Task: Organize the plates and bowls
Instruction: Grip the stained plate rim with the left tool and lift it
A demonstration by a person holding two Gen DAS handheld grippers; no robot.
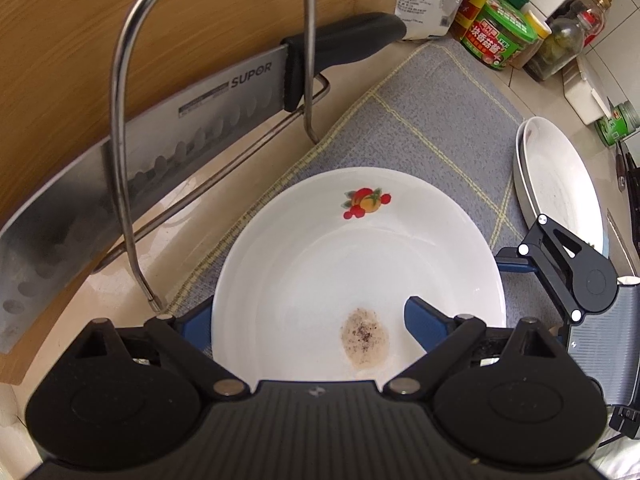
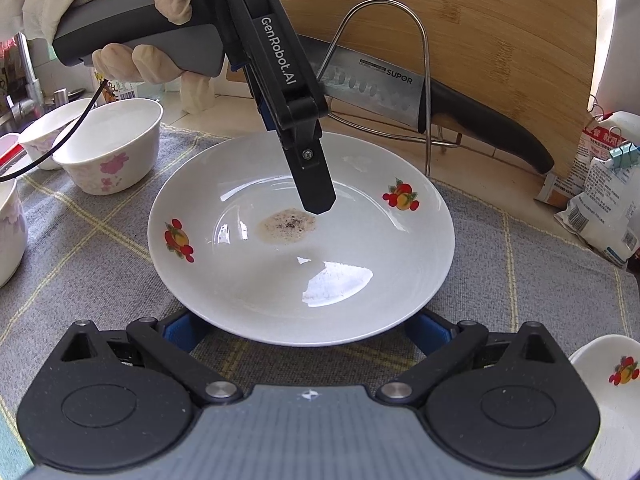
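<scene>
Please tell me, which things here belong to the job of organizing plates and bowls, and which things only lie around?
Belong to the job:
- fruit-pattern plate, with a brown stain
- stacked white plates
- pink-flower bowls
- left gripper, straddling the plate's rim
- right gripper

Only lying around:
- cleaver on its wire rack
- bamboo cutting board
- sauce jars
- food packets

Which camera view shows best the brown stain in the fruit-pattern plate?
The right wrist view shows it best: the brown stain lies whole near the middle of the fruit-pattern plate, with dark specks visible, just beside a finger of the left gripper. The left wrist view shows the stain too, but low in the frame, close to the gripper's own body.
</scene>
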